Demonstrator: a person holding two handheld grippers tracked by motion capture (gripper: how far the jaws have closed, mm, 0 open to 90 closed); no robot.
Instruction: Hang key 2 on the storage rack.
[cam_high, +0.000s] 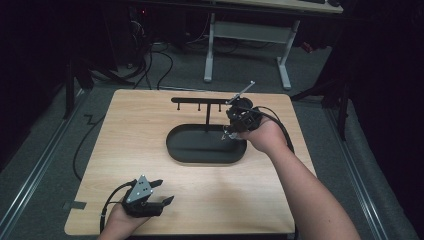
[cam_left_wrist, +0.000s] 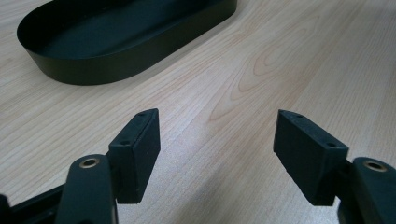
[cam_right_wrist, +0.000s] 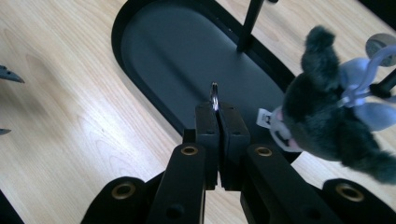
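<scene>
Keyring (cam_right_wrist: 214, 95) pinched edge-on in right gripper (cam_right_wrist: 218, 112) — thin, stiff, slippery metal; plush toy (cam_right_wrist: 327, 123) dangles, soft and light. Grip the ring. Left gripper (cam_left_wrist: 217, 140) released, idle.

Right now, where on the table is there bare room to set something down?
Bare wood: the table's left half beside the black tray, and the front strip between the tray and the left gripper. Crowded: the tray's right end, by the right gripper and hook stand.
</scene>
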